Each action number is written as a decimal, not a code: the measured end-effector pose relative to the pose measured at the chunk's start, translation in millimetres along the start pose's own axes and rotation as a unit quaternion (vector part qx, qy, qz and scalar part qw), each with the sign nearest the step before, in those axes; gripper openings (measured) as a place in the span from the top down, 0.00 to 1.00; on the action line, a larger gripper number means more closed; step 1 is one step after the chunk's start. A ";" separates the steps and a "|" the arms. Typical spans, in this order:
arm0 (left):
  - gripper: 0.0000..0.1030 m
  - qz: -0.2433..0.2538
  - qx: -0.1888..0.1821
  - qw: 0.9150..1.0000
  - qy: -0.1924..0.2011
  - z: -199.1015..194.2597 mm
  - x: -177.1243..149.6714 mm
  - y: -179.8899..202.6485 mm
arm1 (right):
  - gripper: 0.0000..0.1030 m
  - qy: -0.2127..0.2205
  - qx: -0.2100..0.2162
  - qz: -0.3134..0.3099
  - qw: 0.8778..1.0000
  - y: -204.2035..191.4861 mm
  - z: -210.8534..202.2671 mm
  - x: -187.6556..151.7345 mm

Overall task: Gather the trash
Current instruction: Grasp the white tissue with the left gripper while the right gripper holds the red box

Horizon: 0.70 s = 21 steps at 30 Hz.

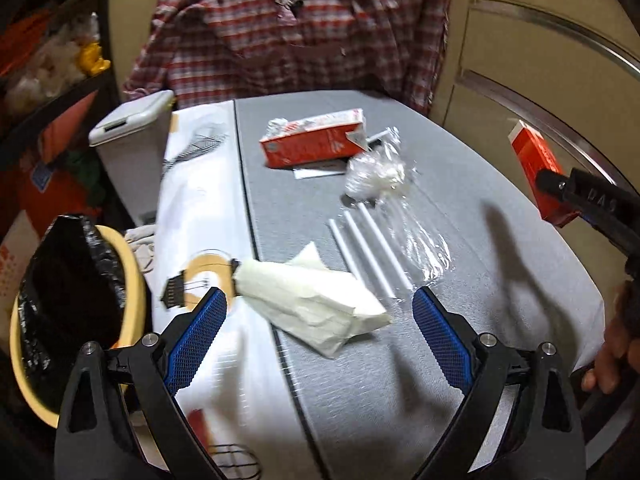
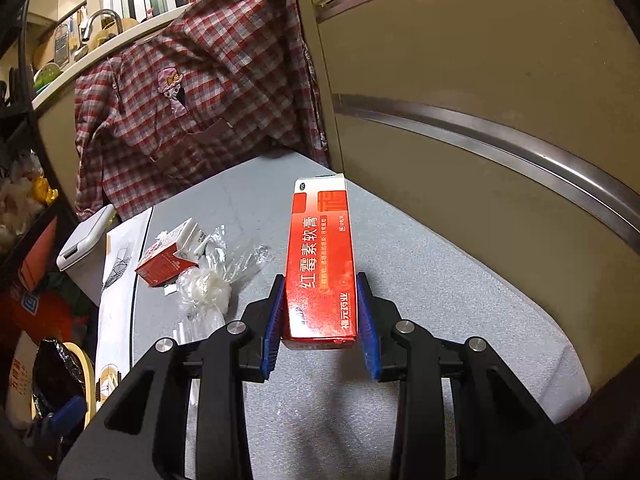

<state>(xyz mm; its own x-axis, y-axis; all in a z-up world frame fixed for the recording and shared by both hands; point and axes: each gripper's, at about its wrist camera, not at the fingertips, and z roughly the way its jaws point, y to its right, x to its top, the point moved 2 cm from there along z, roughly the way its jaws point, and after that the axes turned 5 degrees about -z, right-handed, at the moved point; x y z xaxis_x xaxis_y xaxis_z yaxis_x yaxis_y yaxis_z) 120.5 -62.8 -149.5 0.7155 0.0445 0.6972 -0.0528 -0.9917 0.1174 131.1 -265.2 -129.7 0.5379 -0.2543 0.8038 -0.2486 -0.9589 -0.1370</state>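
Three smooth white straws (image 1: 370,250) beside crinkled tissue (image 1: 316,300)

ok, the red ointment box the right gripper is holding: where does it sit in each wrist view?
Left wrist: red ointment box at the far right edge, clamped in the right gripper, above the table.
Right wrist: red ointment box at centre, between the blue pads.
Shared landmark: crumpled clear plastic wrap.

table (image 1: 500,320): grey cloth | on it: tissue (image 1: 320,304), carton (image 1: 316,142), straws (image 1: 372,248), plastic wrap (image 1: 376,172)
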 end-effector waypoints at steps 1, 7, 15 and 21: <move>0.11 0.001 0.000 1.000 -0.002 3.5 -0.1 1.3 | 0.67 0.000 -0.001 0.001 1.000 1.1 0.1 -0.1; 0.20 -0.001 -0.003 1.000 -0.026 23.2 -2.5 6.9 | 0.67 -0.005 -0.008 0.008 1.000 10.2 3.2 -0.6; 0.60 0.002 -0.024 1.000 -0.017 22.9 -7.2 9.0 | 0.67 -0.008 -0.002 0.011 1.000 10.1 3.3 -1.1; 0.84 0.006 -0.035 0.999 0.003 12.1 -4.9 6.6 | 0.67 -0.004 0.000 0.011 1.000 8.8 0.0 -1.5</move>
<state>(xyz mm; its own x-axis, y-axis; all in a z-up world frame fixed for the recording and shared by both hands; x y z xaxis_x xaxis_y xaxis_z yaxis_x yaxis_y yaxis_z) 125.1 -71.0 -160.7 0.7108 0.0332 0.7027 -0.1098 -0.9814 0.1574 128.1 -273.2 -132.2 0.5395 -0.2760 0.7955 -0.2605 -0.9531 -0.1540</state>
